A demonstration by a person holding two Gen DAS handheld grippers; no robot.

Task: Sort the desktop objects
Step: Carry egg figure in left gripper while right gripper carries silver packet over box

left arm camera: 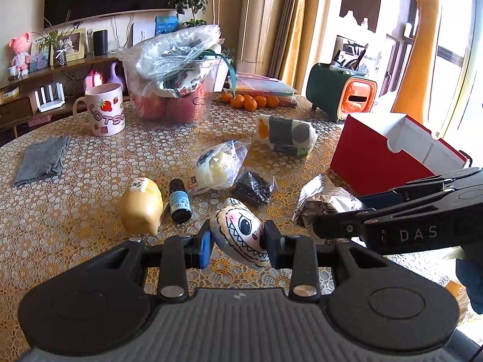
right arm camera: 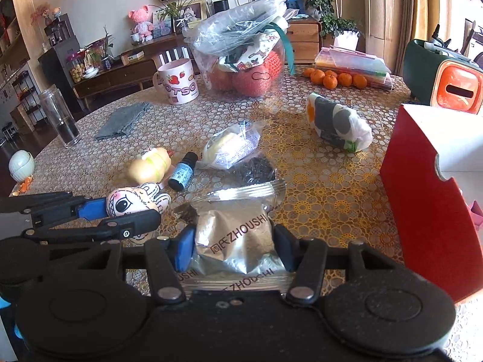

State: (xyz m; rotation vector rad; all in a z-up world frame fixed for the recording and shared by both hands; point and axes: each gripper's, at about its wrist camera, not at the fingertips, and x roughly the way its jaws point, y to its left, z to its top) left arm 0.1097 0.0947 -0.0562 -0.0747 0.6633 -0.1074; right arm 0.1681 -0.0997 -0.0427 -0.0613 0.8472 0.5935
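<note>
- Pinching a white cartoon-face plush toy (left arm camera: 241, 235) between its pads, the left gripper (left arm camera: 238, 241) holds it just above the patterned tablecloth (left arm camera: 90, 211).
- The right gripper (right arm camera: 234, 249) clamps a silver ZHOUSHI foil packet (right arm camera: 232, 232) near the open red box (right arm camera: 428, 211).
- The two grippers sit close together, so they risk colliding.
- The slick, puffy foil could slide out of the pads and fall among the small bottle (right arm camera: 182, 170) and bagged snacks (right arm camera: 231, 147).

Five small orange tangerines (right arm camera: 335, 79) lie at one o'clock. One pink strawberry-printed mug (right arm camera: 178, 81) stands at eleven o'clock, one folded grey cloth (right arm camera: 123, 120) at ten. One red open cardboard box (right arm camera: 428, 187) sits at three o'clock.
</note>
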